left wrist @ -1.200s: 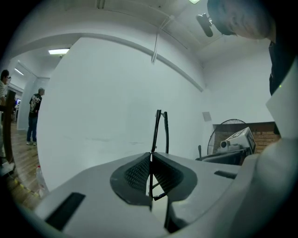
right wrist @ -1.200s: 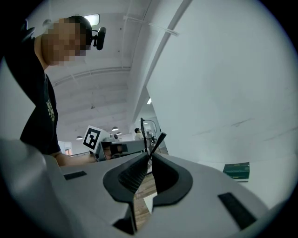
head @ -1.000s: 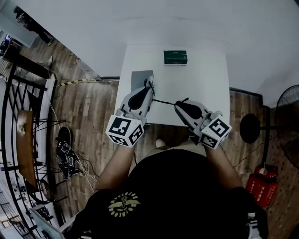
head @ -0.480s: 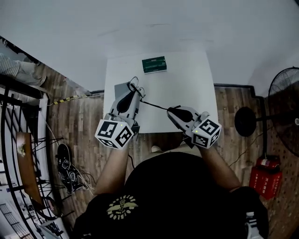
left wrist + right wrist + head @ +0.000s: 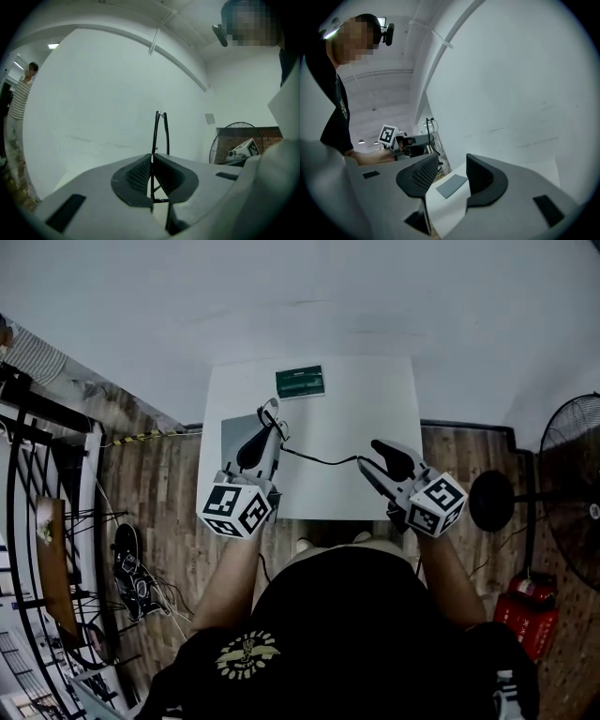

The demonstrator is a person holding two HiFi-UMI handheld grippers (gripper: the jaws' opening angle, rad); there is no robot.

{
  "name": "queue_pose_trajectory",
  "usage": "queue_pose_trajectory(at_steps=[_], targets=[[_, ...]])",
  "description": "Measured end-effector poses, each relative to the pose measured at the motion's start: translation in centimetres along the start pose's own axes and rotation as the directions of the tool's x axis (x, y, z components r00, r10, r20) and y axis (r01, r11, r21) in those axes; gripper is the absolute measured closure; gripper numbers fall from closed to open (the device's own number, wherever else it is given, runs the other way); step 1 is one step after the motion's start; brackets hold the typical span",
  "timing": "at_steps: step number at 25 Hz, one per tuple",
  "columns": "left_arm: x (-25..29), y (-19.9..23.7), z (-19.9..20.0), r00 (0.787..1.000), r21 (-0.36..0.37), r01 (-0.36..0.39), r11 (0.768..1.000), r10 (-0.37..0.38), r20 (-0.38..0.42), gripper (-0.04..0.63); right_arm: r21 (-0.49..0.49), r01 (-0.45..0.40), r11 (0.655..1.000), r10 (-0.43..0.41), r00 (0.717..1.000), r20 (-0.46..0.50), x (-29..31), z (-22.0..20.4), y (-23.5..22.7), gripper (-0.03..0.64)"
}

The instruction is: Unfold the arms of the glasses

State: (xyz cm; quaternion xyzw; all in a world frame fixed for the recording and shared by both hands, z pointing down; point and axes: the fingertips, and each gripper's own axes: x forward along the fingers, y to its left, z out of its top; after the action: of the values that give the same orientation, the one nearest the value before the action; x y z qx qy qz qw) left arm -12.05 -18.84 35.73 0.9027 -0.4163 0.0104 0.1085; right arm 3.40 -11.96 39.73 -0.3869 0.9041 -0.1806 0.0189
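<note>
The black thin-framed glasses [image 5: 274,424] hang above the white table [image 5: 375,399], and my left gripper [image 5: 272,414] is shut on the frame. In the left gripper view the frame [image 5: 160,131] stands upright out of the pressed pads of the left gripper [image 5: 152,161]. One glasses arm [image 5: 319,459] stretches out to the right, ending close to my right gripper [image 5: 373,457]. The right gripper's jaws are opening. In the right gripper view the right gripper [image 5: 452,171] has nothing between its pads, and the left gripper [image 5: 401,140] with the glasses [image 5: 431,136] shows beyond.
A green box [image 5: 300,382] lies at the table's far side. A grey mat [image 5: 236,432] sits at the table's left, under the left gripper. A standing fan [image 5: 574,474] and a red object [image 5: 523,601] are on the wooden floor to the right.
The right gripper held the end of the glasses arm and has now let go, its jaws spread. The two grippers stand further apart, and the arm is drawn out to the right.
</note>
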Motion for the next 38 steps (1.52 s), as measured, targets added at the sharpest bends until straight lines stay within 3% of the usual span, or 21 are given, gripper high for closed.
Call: queue_pose_trajectory(at_steps=[9,22,33,35,37,38], targets=[[2.8,-3.1,-2.1,0.998,0.033,-0.062,0.997,0.063,-0.027,0.577,-0.051,-0.097,0.994,0.098,0.995,0.018,-1.5,3.1,-2.1,0.446],[4.8,-10.2,-6.5,0.992,0.078,0.006,0.997,0.004,-0.127,0.577,-0.08,-0.239,0.968,0.241,0.97,0.014,-0.6,3.7,0.6,0.447],[5.7,-13.4,-7.3,0.988,0.161,0.048,0.986,-0.022,-0.155,0.577,-0.089,-0.274,0.958,0.274,0.962,-0.016,-0.3,3.4,1.7,0.449],[5.6,-13.6,-7.3,0.987,0.176,0.045,0.983,-0.016,-0.159,0.577,-0.09,-0.275,0.957,0.274,0.961,-0.016,-0.3,3.4,1.6,0.471],[5.5,-13.8,-7.4,0.987,0.183,0.042,0.982,-0.012,-0.163,0.577,-0.094,-0.265,0.959,0.265,0.964,-0.013,-0.5,3.3,1.4,0.58],[5.5,-13.9,-7.5,0.986,0.186,0.042,0.982,-0.011,-0.164,0.577,-0.096,-0.264,0.96,0.264,0.965,-0.012,-0.6,3.3,1.4,0.6]])
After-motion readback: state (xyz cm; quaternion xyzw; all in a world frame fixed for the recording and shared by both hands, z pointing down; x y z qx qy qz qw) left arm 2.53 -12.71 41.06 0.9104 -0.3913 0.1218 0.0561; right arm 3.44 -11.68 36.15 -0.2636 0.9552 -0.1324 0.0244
